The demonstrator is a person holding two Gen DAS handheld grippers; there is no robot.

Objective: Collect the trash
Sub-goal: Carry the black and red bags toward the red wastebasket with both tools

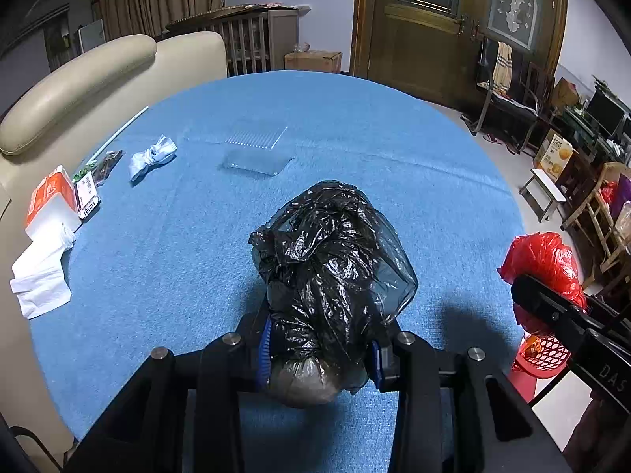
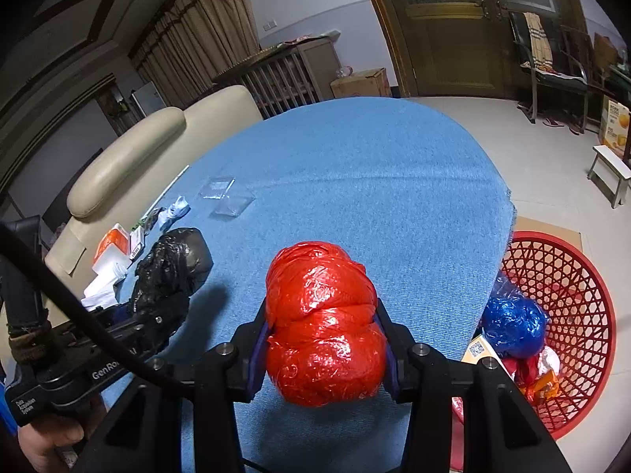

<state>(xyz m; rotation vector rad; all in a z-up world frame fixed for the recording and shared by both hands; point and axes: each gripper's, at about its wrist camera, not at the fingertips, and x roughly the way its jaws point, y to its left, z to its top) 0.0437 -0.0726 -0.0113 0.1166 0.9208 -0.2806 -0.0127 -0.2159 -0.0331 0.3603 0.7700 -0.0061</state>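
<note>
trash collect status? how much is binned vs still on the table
Done: a blue bag and wrappers already sit in the red basket. In hand: left gripper clamps a black bag, right gripper a red bag. Left: knotted blue cloth, clear plastic box, tissues, small packets.

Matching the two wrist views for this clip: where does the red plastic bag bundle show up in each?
Left wrist view: the red bag bundle sits at the far right edge, partly behind the right gripper's black body.
Right wrist view: it fills the lower centre, clamped between the right gripper fingers.
Shared landmark: the clear plastic box on the blue tablecloth.
</note>
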